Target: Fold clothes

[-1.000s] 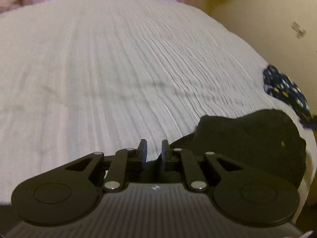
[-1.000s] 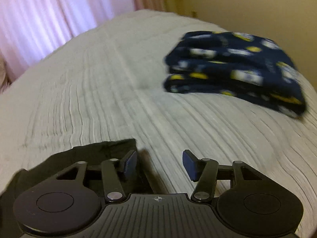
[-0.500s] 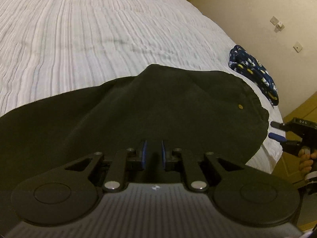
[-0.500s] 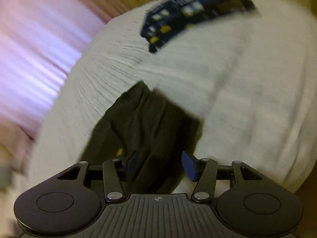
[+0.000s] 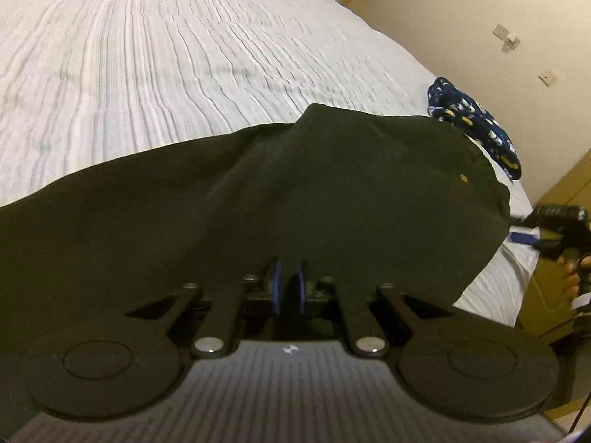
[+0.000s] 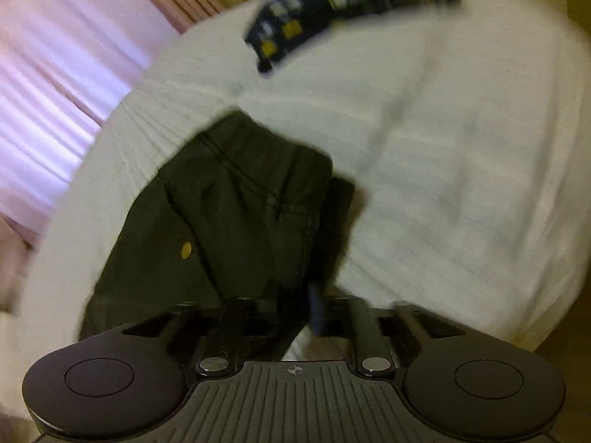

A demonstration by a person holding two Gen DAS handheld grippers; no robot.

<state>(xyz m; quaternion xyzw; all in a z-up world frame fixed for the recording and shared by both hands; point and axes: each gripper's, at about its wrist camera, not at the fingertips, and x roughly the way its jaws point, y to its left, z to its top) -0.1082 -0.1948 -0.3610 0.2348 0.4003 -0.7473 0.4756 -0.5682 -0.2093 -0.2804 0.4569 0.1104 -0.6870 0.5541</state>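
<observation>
On bed (image 5: 184, 74): my left gripper (image 5: 288, 288) pinched black trousers (image 5: 332, 184), jaws closing; right gripper (image 6: 295, 310) opening around waistband, blurred. Patterned garment (image 5: 476, 125) lay folded; trousers unfolded.

black garment (image 5: 332, 192), ribbed white bedspread (image 5: 184, 66)

The bedspread (image 5: 184, 74) is pale cloth, ribbed and crinkled in fine rows. On it lies the garment (image 5: 295, 192), dark matt cloth, smooth, with stitched seams and a small brassy metal stud (image 6: 186, 249). Beyond the garment a folded pile (image 5: 476, 129) is soft printed navy cloth. The left gripper (image 5: 288, 288) is matt black plastic with shiny metal pins.
</observation>
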